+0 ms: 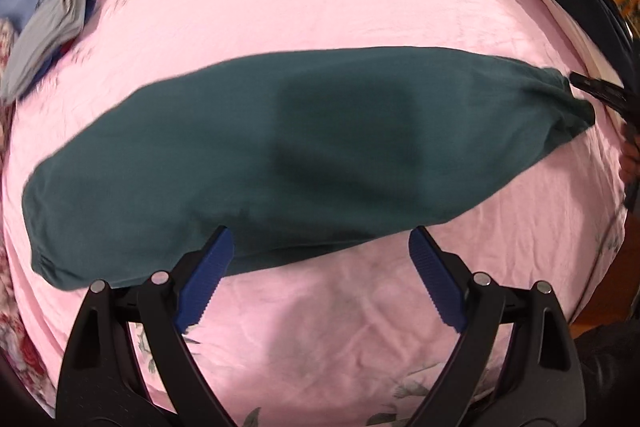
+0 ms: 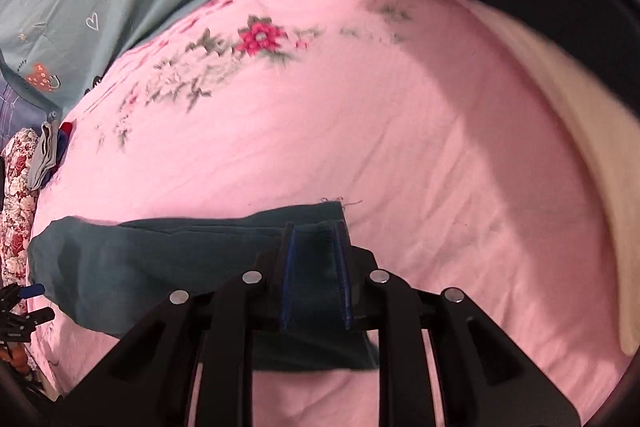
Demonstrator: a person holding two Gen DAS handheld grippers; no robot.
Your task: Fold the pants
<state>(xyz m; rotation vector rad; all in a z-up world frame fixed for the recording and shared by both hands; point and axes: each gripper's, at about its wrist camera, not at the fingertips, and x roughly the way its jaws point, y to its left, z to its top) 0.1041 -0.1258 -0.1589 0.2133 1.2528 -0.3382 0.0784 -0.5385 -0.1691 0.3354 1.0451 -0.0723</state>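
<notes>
Teal pants (image 1: 280, 155) lie flat across the middle of the pink bedsheet (image 1: 320, 7), long axis running side to side. The right gripper (image 2: 316, 227) pinches one end; the left gripper (image 1: 320, 239) hangs wide open, empty, near their edge.

Two fisheye views, each looking steeply down past its own fingers, close above a pink bed sheet (image 1: 320, 7). Both share the dark teal pants (image 1: 240, 155) lying across it.
</notes>
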